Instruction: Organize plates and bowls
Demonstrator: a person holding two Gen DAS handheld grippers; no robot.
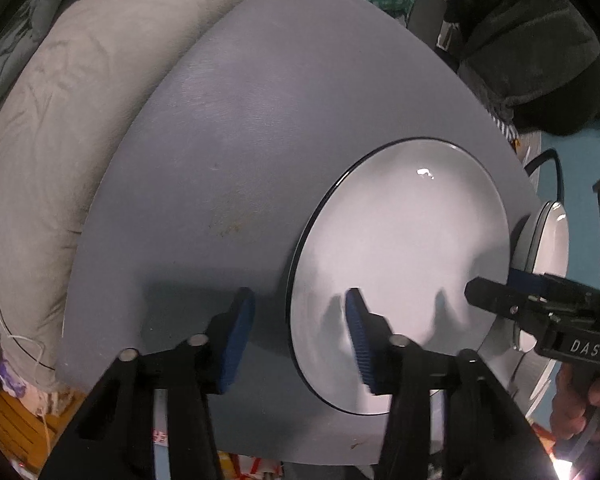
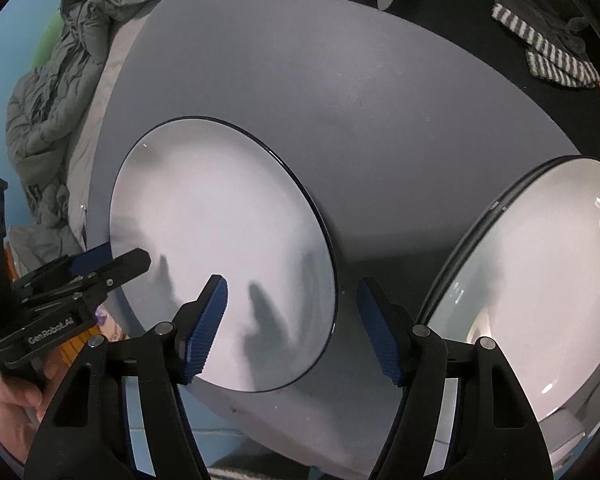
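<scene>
White plate lies flat on grey counter. Left tongs apart, straddling its left rim; right tongs apart, straddling its right rim. Bowl right.

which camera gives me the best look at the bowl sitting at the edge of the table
The right wrist view: the bowl fills its right side, showing the white inside, the dark rim and what looks like a second rim nested under it. The left wrist view catches only an edge-on sliver of it, partly behind the right gripper.
</scene>
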